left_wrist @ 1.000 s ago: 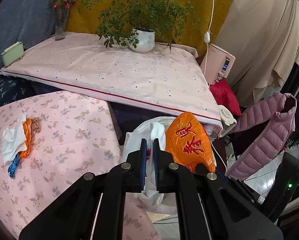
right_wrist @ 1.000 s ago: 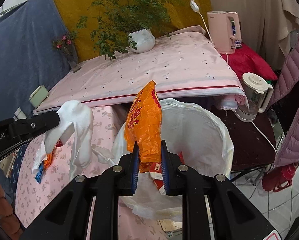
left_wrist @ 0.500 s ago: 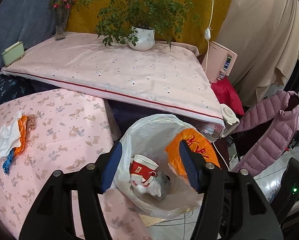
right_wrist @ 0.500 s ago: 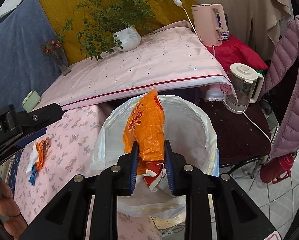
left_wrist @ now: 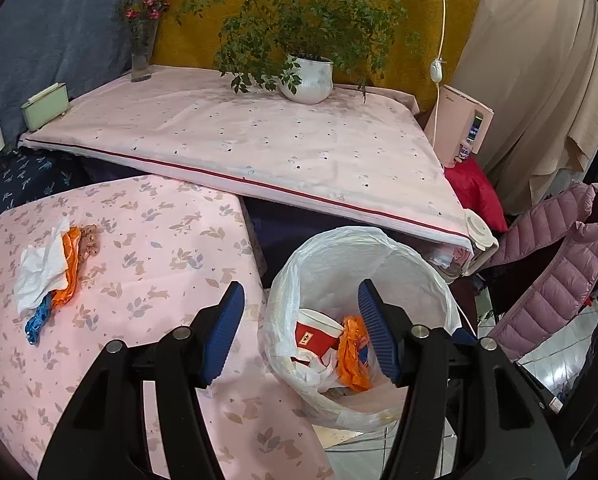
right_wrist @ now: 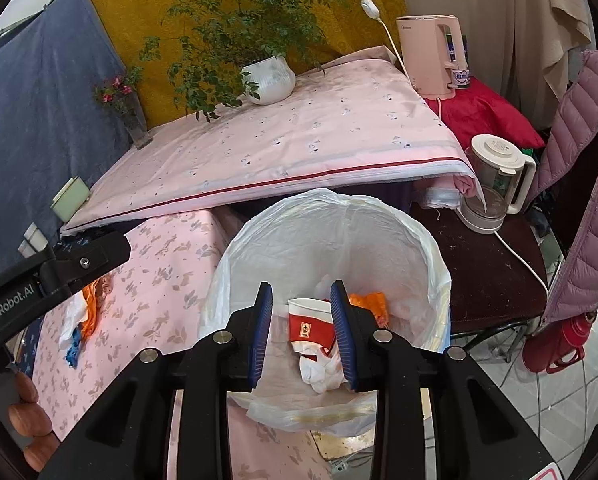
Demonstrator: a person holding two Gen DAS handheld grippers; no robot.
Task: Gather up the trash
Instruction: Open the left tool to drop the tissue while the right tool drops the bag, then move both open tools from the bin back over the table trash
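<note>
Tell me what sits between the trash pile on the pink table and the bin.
Nothing: in the left wrist view only bare floral cloth lies between the pile and the bin; the open left gripper hangs nearer the camera.

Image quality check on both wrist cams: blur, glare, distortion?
Left wrist view: sharp, even soft light, no glare; strong fisheye bends the pink tablecloth's red stripe, dark vignette in the corners. Right wrist view: equally sharp, same curvature and vignette; the bin liner is bright but not blown out, and the fingers block part of the bin's contents.
</note>
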